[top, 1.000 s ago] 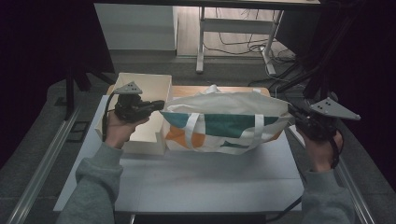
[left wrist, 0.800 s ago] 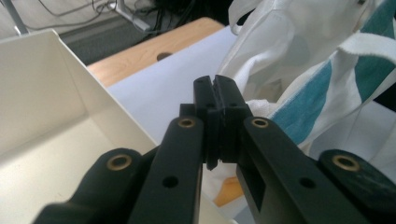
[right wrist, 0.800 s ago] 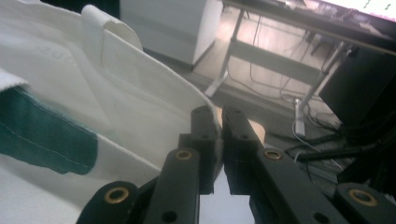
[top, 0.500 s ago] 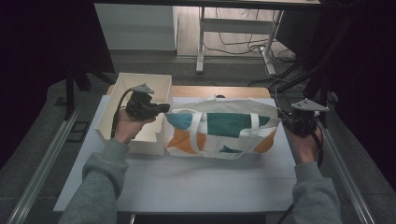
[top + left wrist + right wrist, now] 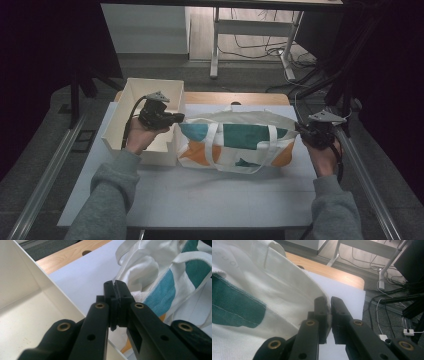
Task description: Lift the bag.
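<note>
- The tote bag (image 5: 235, 145) lies on the white table (image 5: 210, 195), long axis running side to side between the two hands, just beside the open white box (image 5: 131, 107)
- Left gripper (image 5: 176, 118) pinches one end's rim, jaws closed on cloth
- Right gripper (image 5: 300, 131) pinches the other end, equally near
- Soft cream canvas, teal and orange patches, limp handles

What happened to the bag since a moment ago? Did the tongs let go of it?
No. The left tongs and right tongs stayed shut on the ends of the white cloth tote bag with teal and orange patches. Both came down and lowered the bag, stretched between them, onto the white table top. The open white box beside it did not move.
</note>
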